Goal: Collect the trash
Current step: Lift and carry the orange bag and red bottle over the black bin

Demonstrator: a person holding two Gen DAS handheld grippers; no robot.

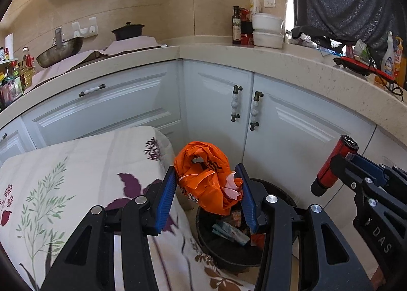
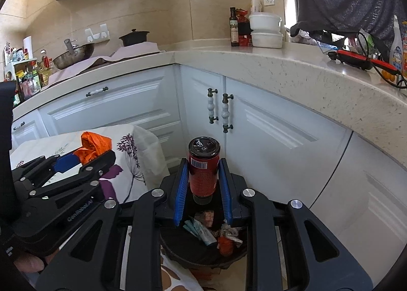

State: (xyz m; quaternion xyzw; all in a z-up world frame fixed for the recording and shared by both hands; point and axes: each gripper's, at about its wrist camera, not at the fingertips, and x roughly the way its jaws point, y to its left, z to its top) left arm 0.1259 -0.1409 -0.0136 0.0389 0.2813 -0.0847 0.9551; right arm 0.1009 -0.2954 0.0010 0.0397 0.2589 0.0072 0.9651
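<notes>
holding both loads over the black bin [image 1: 203,247], already part full: left tongs [image 1: 207,189] pinch the orange bag [image 1: 203,179], right tongs [image 2: 203,184] clamp the red can [image 2: 203,171]; dropping remains.

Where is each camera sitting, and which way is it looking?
Left wrist: sits on the left tool, looking down along it at the orange bag it grips over the black bin; the right tool shows too.
Right wrist: sits on the right tool, looking at the red can it grips; the left tool and a fingertip show.
Both see the bin, the white cabinets and the counter.
</notes>
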